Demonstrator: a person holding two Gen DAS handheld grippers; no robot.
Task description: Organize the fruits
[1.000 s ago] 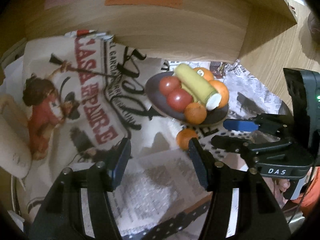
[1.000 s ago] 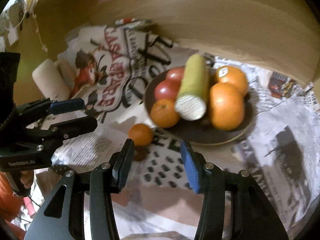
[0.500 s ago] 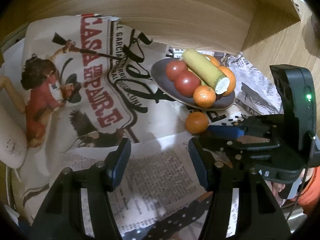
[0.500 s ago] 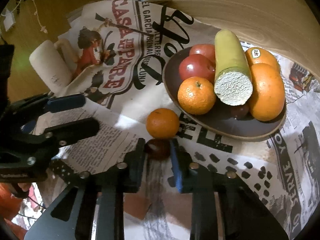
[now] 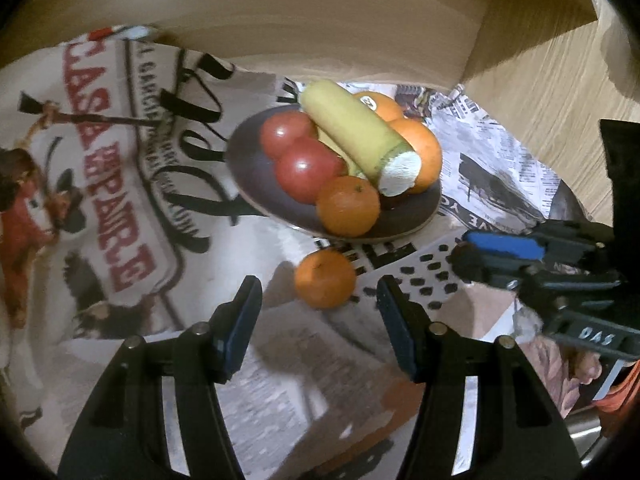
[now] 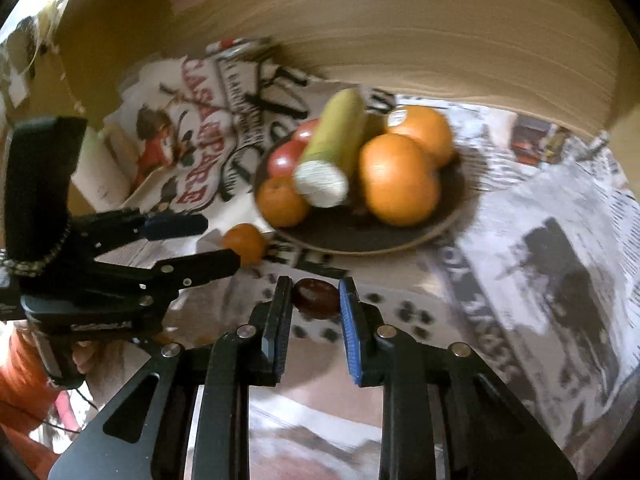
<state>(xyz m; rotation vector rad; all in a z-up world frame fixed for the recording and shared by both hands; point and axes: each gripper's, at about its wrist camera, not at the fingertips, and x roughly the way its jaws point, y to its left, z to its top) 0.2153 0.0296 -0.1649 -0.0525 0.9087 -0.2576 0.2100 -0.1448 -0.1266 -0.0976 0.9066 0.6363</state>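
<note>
A dark plate [image 5: 260,184] [image 6: 400,240] holds two red fruits [image 5: 306,170], a mandarin [image 5: 348,206], two oranges [image 6: 398,180] and a cut yellow-green banana [image 5: 352,132]. A loose mandarin [image 5: 325,279] [image 6: 244,242] lies on the newspaper in front of the plate. My left gripper [image 5: 318,296] [image 6: 204,240] is open, its fingertips on either side of this mandarin and just short of it, not touching. My right gripper [image 6: 315,292] [image 5: 476,248] is shut on a small dark red fruit [image 6: 316,298], which sits between its pads.
Newspapers [image 5: 120,200] [image 6: 540,240] cover the surface. A wooden wall [image 5: 320,32] rises close behind the plate, with bare wood [image 5: 540,92] to the right. A cream roll [image 6: 100,176] lies at the far left. A hand with an orange sleeve [image 6: 24,380] holds the left gripper.
My right gripper moved onto the small dark red fruit and shut on it. My left gripper came closer to the loose mandarin, which now lies between its fingertips.
</note>
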